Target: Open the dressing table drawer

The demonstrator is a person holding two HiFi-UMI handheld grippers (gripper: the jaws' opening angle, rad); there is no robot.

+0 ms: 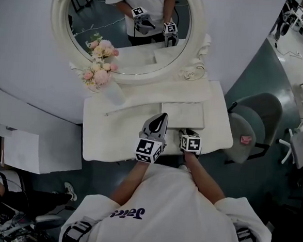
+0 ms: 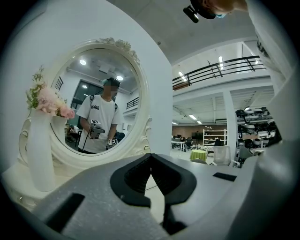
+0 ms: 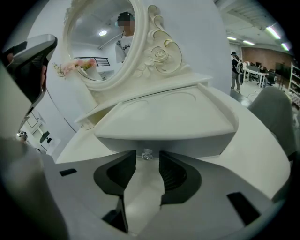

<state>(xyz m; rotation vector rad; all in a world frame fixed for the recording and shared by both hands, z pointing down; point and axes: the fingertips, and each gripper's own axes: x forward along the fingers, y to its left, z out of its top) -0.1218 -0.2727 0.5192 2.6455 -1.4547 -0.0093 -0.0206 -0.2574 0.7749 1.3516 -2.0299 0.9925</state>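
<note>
The right gripper (image 3: 147, 161), jaws apart and empty, is angling down at the tiny clear knob (image 3: 147, 153) on the near face of the glossy white, wedge-shaped dressing table drawer (image 3: 168, 117), which is sitting apparently shut on the smooth white bench (image 3: 258, 140) below the scroll-carved oval mirror (image 3: 103, 42). For a clean pull, the jaws should be straddling that slippery-looking knob squarely before closing. The left gripper (image 2: 150, 157) is hovering level, closed on nothing.

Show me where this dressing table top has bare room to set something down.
Bare: the left front of the tabletop, between the vase and the left claw; a narrower strip at the right edge, beside the drawer box. Crowded: front centre, where the right claw sits beside the left, facing the drawer box, and around the vase.
</note>
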